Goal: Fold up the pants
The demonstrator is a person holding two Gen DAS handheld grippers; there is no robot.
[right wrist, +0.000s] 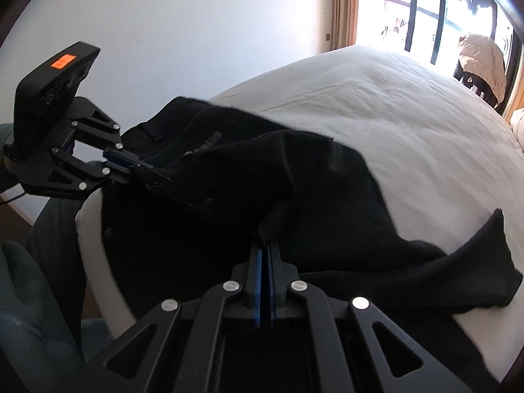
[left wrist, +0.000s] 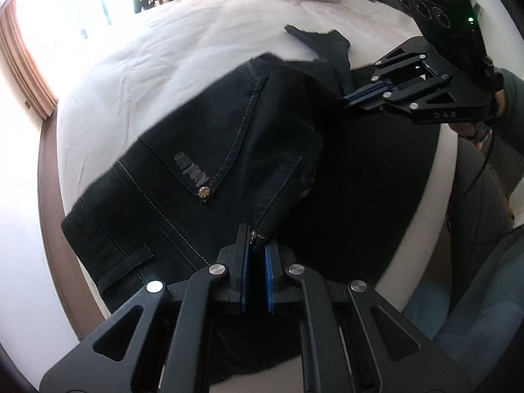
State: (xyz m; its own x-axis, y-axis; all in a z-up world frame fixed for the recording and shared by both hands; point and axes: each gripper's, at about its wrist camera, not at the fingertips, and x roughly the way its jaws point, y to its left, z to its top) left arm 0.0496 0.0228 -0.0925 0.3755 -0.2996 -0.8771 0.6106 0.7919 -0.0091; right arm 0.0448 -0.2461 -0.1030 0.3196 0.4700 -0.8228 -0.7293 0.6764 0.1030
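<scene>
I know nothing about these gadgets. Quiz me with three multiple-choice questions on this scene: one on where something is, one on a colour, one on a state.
1. Where do the pants lie?
A. on a white bed
B. on a wooden floor
C. on a chair

2. What colour are the pants?
A. red
B. black
C. yellow

3. What is the left gripper doing?
A. hanging open above the cloth
B. lying on the bed
C. pinching the cloth

Answers:
1. A, the bed with its white sheet spreads under and around them.
2. B, the fabric is black with pale stitching.
3. C, its jaws are closed on a raised fold; the right gripper pinches another fold likewise.
</scene>
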